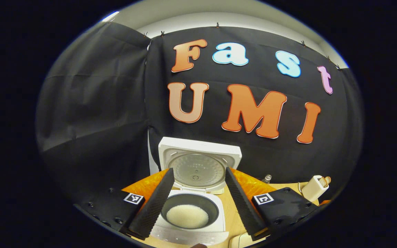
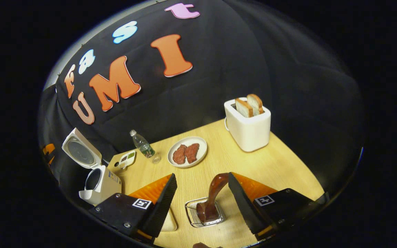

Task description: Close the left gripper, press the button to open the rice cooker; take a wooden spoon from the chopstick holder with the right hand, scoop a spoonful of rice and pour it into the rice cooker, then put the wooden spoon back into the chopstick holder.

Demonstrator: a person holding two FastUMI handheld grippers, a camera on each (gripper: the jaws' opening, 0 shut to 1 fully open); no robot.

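With the rice cooker (image 1: 193, 203) open and my left gripper (image 1: 195, 201) spread wide, my right gripper (image 2: 202, 203) hung unclenched around the wooden spoon (image 2: 212, 198) in the chopstick holder (image 2: 193, 215) — nothing grasped, squeeze and lift looked next.

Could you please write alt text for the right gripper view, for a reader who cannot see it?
The open right claw hangs over a wooden spoon standing in a wire chopstick holder on a wooden table, with a toaster behind and the open rice cooker far left.

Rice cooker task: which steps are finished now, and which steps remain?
Done: the white rice cooker has its lid up and white rice lies in its dark pot. In hand: the dark brown wooden spoon stands in the wire chopstick holder between the open right tongs. Left: nothing visible, apparently.
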